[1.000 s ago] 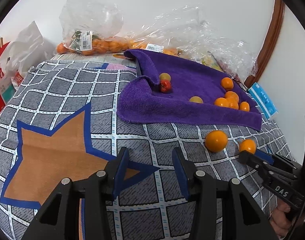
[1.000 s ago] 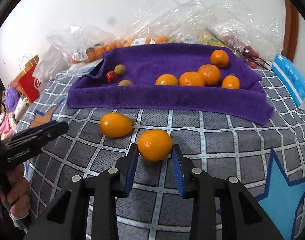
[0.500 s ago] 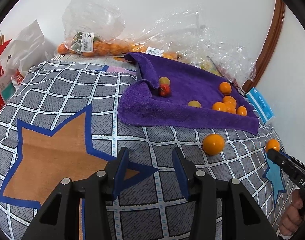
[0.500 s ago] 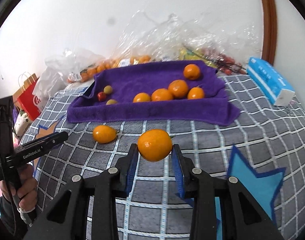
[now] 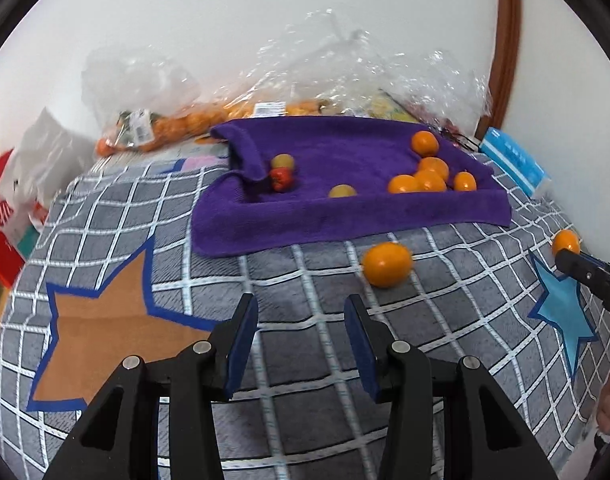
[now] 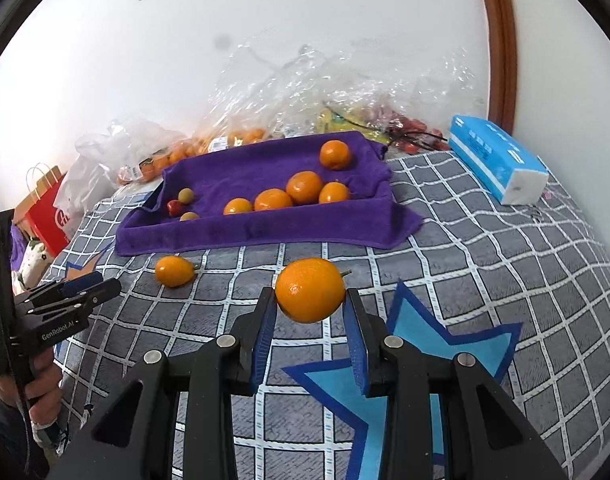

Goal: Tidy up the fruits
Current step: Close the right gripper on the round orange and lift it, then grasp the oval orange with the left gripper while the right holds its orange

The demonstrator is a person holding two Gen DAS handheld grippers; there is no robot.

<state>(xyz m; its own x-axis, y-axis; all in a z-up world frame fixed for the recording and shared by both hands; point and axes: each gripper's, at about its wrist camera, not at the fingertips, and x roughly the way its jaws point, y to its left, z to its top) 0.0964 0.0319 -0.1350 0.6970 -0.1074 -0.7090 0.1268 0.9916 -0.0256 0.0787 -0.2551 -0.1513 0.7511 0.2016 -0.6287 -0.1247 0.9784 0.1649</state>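
Observation:
My right gripper (image 6: 309, 312) is shut on an orange kumquat (image 6: 309, 290) and holds it above the grey checked blanket; that fruit also shows at the right edge of the left wrist view (image 5: 565, 241). A second kumquat (image 5: 387, 265) (image 6: 174, 271) lies on the blanket just in front of the purple towel (image 5: 305, 220) (image 6: 245, 232). The towel holds several orange fruits (image 6: 303, 187), two yellow-green ones and a red tomato (image 5: 281, 178). My left gripper (image 5: 301, 334) is open and empty, low over the blanket, short and left of the loose kumquat.
Clear plastic bags of fruit (image 5: 165, 136) lie behind the towel against the wall. A blue tissue pack (image 6: 499, 164) sits at the right. A red paper bag (image 6: 45, 212) stands off the left edge. The blanket (image 6: 485, 260) drops away at its sides.
My right gripper has lifted the kumquat off the blanket and drawn back from the towel. The left gripper has turned right, bringing the loose kumquat closer.

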